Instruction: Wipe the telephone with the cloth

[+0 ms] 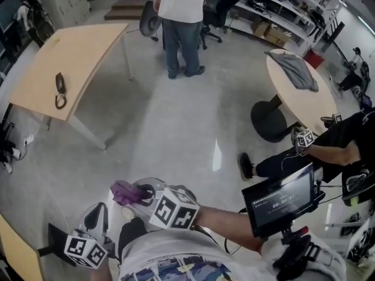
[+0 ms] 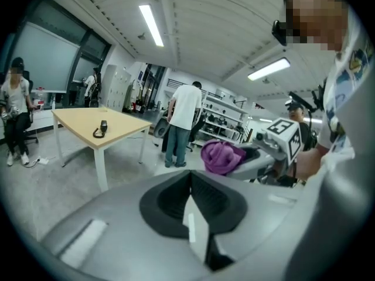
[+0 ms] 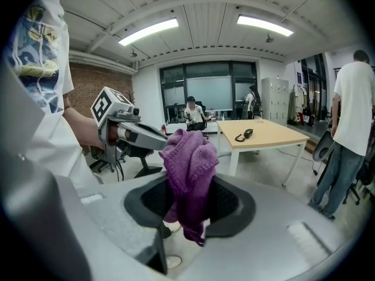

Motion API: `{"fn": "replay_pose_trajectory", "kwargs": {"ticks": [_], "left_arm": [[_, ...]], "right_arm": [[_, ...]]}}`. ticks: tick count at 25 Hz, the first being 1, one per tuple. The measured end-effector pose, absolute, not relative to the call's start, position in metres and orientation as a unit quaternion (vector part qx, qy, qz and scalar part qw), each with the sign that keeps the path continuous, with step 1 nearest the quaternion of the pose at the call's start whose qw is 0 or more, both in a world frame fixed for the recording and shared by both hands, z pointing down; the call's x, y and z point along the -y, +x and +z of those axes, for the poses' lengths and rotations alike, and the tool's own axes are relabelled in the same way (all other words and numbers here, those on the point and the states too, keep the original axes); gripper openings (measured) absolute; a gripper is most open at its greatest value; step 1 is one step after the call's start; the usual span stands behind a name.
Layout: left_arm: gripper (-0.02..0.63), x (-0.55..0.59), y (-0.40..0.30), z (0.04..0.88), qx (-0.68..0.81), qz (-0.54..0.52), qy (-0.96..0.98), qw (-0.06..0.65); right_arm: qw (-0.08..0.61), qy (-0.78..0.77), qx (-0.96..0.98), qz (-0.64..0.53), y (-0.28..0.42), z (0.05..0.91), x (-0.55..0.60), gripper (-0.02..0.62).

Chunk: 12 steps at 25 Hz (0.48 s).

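Nearest item: my right gripper [image 3: 188, 199] is clenched on the purple cloth [image 3: 188, 171]. The cloth is bunched into a lump that stands above the jaws, with a tail hanging below them. My left gripper [image 2: 190, 181] sits just beside it with its jaws pressed together and nothing between them.

The telephone [image 1: 60, 88] lies on the light wooden table [image 1: 88, 43], well apart from both grippers across open floor. A standing person [image 1: 181, 16] is beyond the table's far corner.

Judgement on the step in hand: this is the approach, and no wiping has begun. To do it well, I should:
- hold the clamp firm on the way over
- come in along the table's near edge, clear of the standing person
- present a broad fold of cloth to the telephone, not the loose tail
- use the left gripper to steady the telephone so it does not slide

Limits of observation:
- The telephone is small in all three views. I make out a dark body and a looped cord, but not its soiling or which face is up.
- My own torso blocks the lower part of the head view.
- The left gripper's jaw tips are poorly shown in the head view.
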<state>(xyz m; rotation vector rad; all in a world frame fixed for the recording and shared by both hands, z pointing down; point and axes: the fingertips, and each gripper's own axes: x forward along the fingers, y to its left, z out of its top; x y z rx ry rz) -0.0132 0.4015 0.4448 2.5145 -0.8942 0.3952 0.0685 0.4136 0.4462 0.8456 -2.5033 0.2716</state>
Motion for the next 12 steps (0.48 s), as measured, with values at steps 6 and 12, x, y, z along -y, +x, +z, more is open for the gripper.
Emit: {"fn": "replay_pose_trajectory", "kwargs": {"ticks": [6,12], "left_arm": [[0.003,-0.381,-0.028,0.453,0.319,0.141,0.911,0.221],[0.003,-0.311,-0.045,0.461,0.307,0.135,0.916,0.222]], "right_arm": [[0.247,0.313,0.911,0.106,0.052,0.460,-0.392,0.140],[0.253,0.336,0.899,0.118,0.038,0.465,-0.334,0.140]]}}
